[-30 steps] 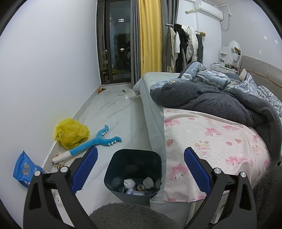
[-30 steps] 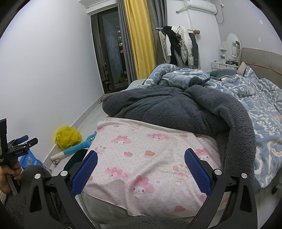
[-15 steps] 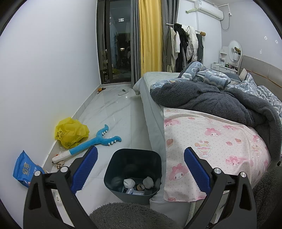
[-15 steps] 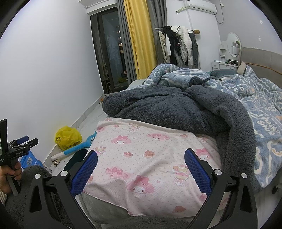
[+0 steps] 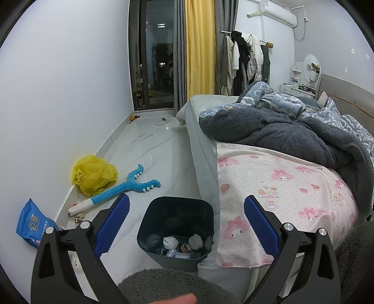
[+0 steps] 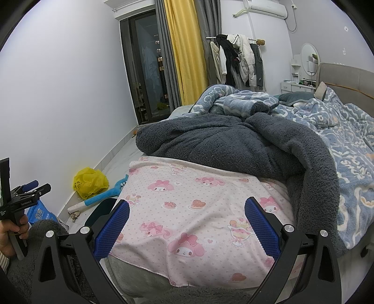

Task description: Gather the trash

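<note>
Both claws spread wide, empty. Left claw (image 5: 185,216) hangs above dark bin (image 5: 175,230) beside bed (image 5: 268,187); bin holds crumpled wads. Loose trash on floor (image 5: 149,149) along wall, ahead-left of left claw: yellow bag (image 5: 93,174), blue packet (image 5: 32,226) nearest. Blue toy (image 5: 116,189) lies diagonally, pointing up-right. Left claw nearer, likely picker. Right claw (image 6: 185,221) over pink sheet (image 6: 198,210), well apart from trash. Bedroom, glossy tile.

Bedroom, plain white wall (image 5: 58,98) on left, glossy white marble-look floor (image 5: 149,149). Dark glass door (image 5: 156,65) at far end, yellow curtain (image 5: 199,46) beside it. Bed (image 6: 233,187) on right, clothes rack (image 5: 243,58) and round mirror (image 5: 312,69) behind. AC unit (image 5: 278,17) high up.
</note>
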Motion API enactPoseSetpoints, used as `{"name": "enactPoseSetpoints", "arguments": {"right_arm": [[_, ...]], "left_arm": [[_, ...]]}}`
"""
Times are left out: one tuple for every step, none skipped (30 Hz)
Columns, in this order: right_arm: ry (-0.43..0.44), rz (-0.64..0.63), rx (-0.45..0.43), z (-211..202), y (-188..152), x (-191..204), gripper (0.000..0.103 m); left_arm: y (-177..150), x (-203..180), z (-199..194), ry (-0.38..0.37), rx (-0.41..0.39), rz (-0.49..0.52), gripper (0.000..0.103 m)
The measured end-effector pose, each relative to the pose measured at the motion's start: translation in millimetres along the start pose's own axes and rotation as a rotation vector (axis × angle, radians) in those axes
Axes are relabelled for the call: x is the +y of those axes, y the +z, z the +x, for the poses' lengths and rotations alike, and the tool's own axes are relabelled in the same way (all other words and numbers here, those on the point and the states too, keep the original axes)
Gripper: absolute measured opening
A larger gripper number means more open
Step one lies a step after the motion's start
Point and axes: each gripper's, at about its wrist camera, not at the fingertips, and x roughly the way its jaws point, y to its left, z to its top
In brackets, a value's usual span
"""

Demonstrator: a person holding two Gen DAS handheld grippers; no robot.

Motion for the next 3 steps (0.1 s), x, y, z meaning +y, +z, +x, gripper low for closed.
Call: {"name": "enactPoseSetpoints", "arguments": {"right_arm": [[0.0, 0.0, 0.0, 0.1, 0.0, -0.3, 0.1], [0.0, 0.0, 0.0, 0.1, 0.0, -0.3, 0.1], [0.0, 0.0, 0.0, 0.1, 0.1, -0.4, 0.1]], "left_arm": [[-0.5, 0.2, 0.5, 0.001, 0.001, -0.002, 0.1], [-0.9, -0.2, 0.0, 0.001, 0.002, -0.004, 0.1], [-1.4, -0.9, -0.1, 0.001, 0.003, -0.005, 0.1]]}}
